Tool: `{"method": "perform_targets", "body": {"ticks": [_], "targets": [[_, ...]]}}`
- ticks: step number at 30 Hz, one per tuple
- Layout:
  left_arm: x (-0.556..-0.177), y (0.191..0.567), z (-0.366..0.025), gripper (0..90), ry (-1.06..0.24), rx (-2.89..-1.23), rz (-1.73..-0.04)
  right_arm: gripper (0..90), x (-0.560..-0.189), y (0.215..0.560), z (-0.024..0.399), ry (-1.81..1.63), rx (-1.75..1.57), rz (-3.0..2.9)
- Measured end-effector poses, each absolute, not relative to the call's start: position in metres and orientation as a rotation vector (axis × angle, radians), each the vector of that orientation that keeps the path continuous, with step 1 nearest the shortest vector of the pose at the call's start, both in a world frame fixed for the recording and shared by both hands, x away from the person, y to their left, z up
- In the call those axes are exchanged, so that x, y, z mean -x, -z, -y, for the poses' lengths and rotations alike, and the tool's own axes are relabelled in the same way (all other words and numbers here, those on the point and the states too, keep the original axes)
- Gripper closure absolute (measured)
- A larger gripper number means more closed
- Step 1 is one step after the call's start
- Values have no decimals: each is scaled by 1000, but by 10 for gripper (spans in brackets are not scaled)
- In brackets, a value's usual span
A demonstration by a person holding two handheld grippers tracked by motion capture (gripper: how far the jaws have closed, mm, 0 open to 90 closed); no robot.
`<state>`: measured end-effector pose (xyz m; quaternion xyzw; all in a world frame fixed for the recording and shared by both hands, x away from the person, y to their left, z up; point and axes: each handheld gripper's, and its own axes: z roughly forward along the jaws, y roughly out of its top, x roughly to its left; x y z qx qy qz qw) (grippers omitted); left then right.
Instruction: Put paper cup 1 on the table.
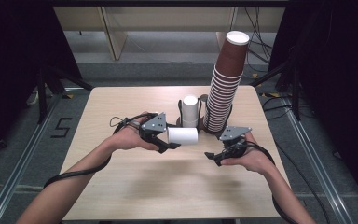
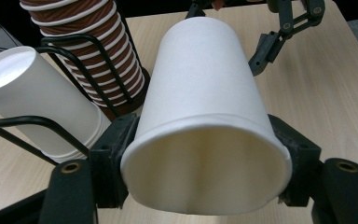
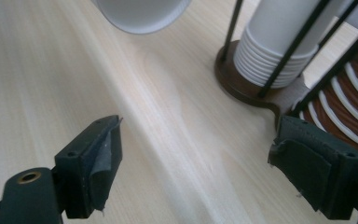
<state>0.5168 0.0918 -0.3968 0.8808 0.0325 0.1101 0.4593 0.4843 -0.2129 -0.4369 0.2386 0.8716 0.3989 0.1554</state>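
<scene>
A white paper cup [image 1: 184,135] lies on its side just above the table, with my left gripper [image 1: 171,139] shut on its rim end. In the left gripper view the cup [image 2: 205,93] points away from me, its open mouth toward the camera, squeezed between the two black pads [image 2: 114,154] of the left gripper [image 2: 205,161]. My right gripper [image 1: 213,157] hovers to the cup's right, over the table, its jaws apart and nothing between them. In the right gripper view the right gripper [image 3: 200,161] looks across bare wood toward the cup's bottom [image 3: 140,11].
A wire cup holder [image 1: 186,122] stands behind the grippers at the table's middle back. It carries a short stack of white cups [image 1: 190,109] and a tall stack of brown cups [image 1: 226,84]. The wooden table [image 1: 168,186] stretches toward me.
</scene>
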Motion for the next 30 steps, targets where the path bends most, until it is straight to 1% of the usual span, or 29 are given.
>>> {"method": "perform_targets", "body": {"ticks": [7, 13, 14, 20, 22, 30], "targets": [[-519, 395, -88, 334, -234, -2240, -53, 172, -490, 428, 208, -1096, -514, -2591], [-518, 393, -84, 335, -235, -2357, -9, 167, -495, 422, 197, -1035, -424, -2667], [-519, 393, -84, 334, -238, -2377, 1, 166, -494, 422, 195, -1031, -464, -2679], [-516, 391, -79, 333, -225, -2471, 28, 169, -499, 421, 185, -997, -353, -2695], [-517, 389, -78, 332, -230, -2505, 60, 170, -499, 419, 181, -995, -363, -2706], [-516, 385, -70, 333, -254, -2582, 123, 170, -498, 416, 167, -974, -335, -2729]]}}
